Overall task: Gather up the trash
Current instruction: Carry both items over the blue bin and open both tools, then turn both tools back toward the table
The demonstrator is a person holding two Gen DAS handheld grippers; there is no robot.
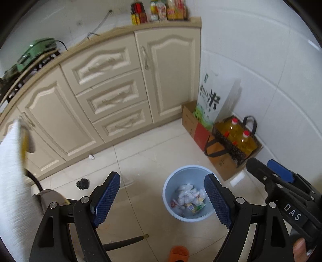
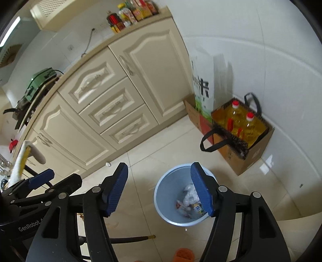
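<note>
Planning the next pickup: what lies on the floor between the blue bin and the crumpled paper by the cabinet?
Only bare tile between the blue bin and the crumpled paper, shown in the left wrist view.

Left wrist view: looks forward and steeply down along left tool [image 1: 162,198] from well above floor [image 1: 153,145], facing cream cabinets [image 1: 104,88] and tiled corner. Right tool [image 1: 281,177] enters at right edge. Right wrist view: same height, same downward tilt, along right tool [image 2: 159,187]; left tool [image 2: 40,179] enters at left edge. Shared: blue bin [image 1: 171,181], oil bottles [image 1: 241,133] in box, rice bag [image 1: 211,98], cabinets, table edge with bottles [image 1: 159,10].
</note>
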